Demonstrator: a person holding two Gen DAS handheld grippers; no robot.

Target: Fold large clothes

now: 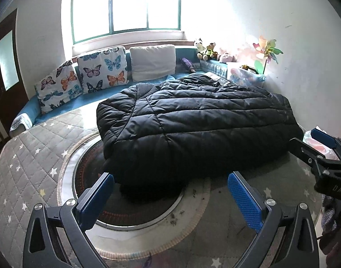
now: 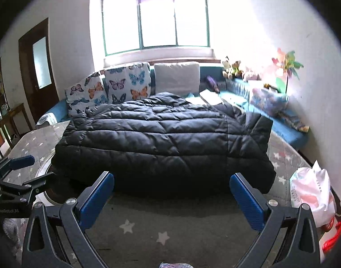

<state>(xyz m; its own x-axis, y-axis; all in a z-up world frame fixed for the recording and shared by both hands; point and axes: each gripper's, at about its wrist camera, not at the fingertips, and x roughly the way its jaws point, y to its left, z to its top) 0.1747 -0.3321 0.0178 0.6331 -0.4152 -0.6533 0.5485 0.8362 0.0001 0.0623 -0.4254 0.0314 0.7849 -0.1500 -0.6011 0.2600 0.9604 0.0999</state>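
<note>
A big black quilted puffer jacket (image 1: pixel 192 120) lies folded into a thick bundle on the round table with its grey star-patterned cover (image 1: pixel 29 156). My left gripper (image 1: pixel 170 192) is open just short of the jacket's near edge, nothing between its blue pads. In the right wrist view the same jacket (image 2: pixel 161 138) fills the middle, with a sleeve end folded over at its right side. My right gripper (image 2: pixel 171 192) also stands open in front of the near hem, empty. Each gripper shows at the edge of the other's view, the right gripper (image 1: pixel 322 149) and the left gripper (image 2: pixel 16 172).
A round glass inset (image 1: pixel 134 207) sits in the table under the jacket's left end. A blue sofa (image 1: pixel 58 109) with butterfly cushions (image 1: pixel 103 69) and a white cushion lines the back. Plush toys and a pinwheel (image 1: pixel 266 51) are at the right. A white plastic bag (image 2: pixel 313 196) lies right.
</note>
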